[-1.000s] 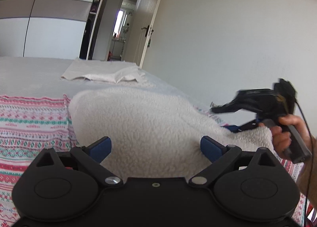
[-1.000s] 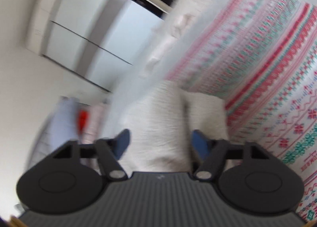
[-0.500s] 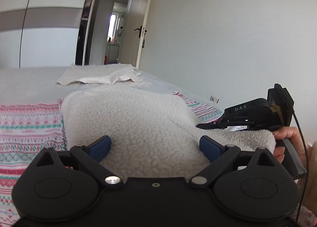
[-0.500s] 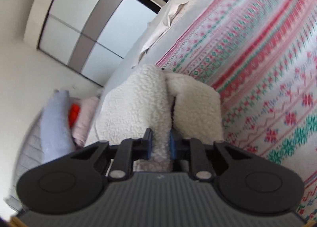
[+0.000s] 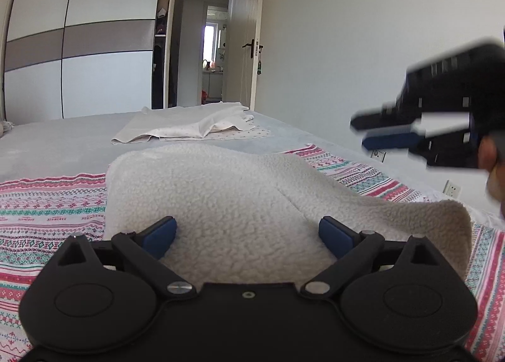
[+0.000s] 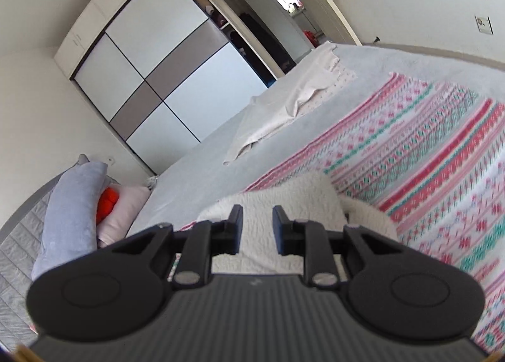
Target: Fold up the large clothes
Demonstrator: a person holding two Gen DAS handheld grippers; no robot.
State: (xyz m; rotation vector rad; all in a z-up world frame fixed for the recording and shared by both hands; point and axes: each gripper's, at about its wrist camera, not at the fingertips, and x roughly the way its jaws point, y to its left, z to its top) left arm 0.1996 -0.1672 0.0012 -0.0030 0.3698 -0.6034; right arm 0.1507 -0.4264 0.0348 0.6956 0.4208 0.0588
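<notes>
A white fleece garment (image 5: pixel 227 204) lies folded on a patterned red, green and white blanket (image 5: pixel 38 213) on the bed. My left gripper (image 5: pixel 247 232) is open, its blue pads on either side of the fleece's near edge. My right gripper (image 5: pixel 363 133) hovers in the air to the right, above the fleece, blurred. In the right wrist view my right gripper (image 6: pixel 257 229) is partly open and empty, with a clear gap between the pads, above the fleece (image 6: pixel 284 213).
A beige cloth (image 5: pixel 195 128) lies crumpled further back on the grey bed cover (image 5: pixel 63 144). Pillows (image 6: pixel 72 204) sit at the headboard. A sliding wardrobe (image 5: pixel 79 46), an open door (image 5: pixel 246 46) and a white wall (image 5: pixel 363 46) bound the room.
My right gripper was shut on the fleece half a second ago; it has let go, opened a little and risen above it. The left gripper has stayed open at the fleece's near edge.
</notes>
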